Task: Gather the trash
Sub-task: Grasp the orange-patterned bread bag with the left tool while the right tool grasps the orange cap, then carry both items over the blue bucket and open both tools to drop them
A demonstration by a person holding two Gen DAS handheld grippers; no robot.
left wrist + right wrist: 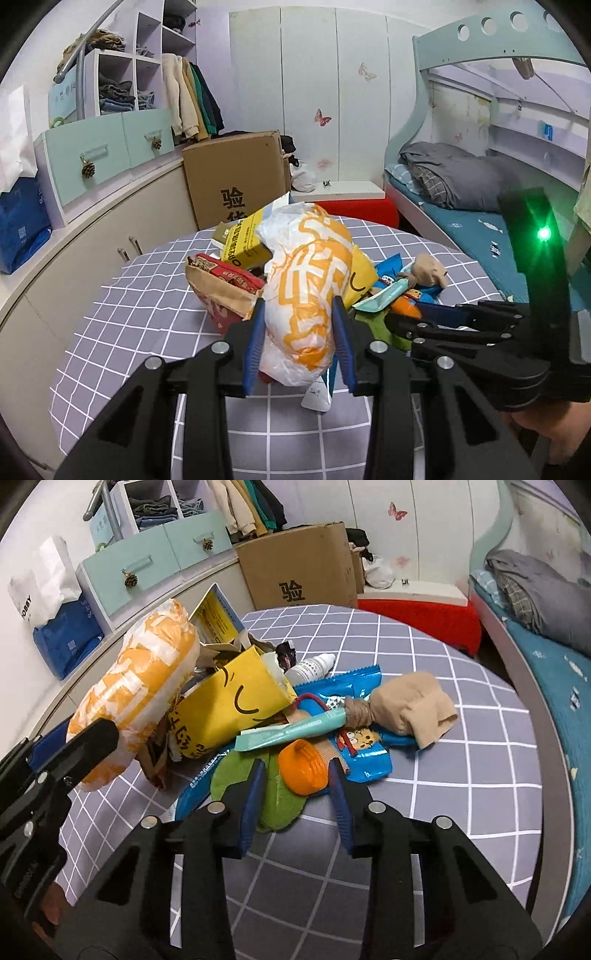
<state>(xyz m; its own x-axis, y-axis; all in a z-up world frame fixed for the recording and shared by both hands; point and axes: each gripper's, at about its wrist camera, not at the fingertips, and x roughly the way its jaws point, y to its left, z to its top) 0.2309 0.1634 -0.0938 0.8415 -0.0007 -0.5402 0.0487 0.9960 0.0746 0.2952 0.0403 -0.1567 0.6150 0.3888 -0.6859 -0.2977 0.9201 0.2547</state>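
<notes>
Jaws: your left gripper (299, 332) clamps the orange-white plastic bag (306, 288); your right gripper (297, 786) stands open, straddling the orange wrapper (303, 771) at 12 o'clock.

A crumpled white plastic bag with orange print (303, 295) stands highest in the heap, lifted at a tilt above the grey checked cloth, its lower end pinched between blue pads; under it lies a torn red and brown paper snack packet (221, 284); behind that, a yellow carton with black lettering (242, 240), flaps open; a yellow paper bag with a drawn smile (236, 701) leans against the plastic bag; a small white dropper bottle (310, 666) lies on its side behind; a teal tube (291, 729) rests across a blue cartoon snack wrapper (365, 753); a knotted beige stocking (406, 705) touches the tube's end; an orange ridged cap (303, 768) sits on a green leaf-shaped piece (273, 794).
</notes>
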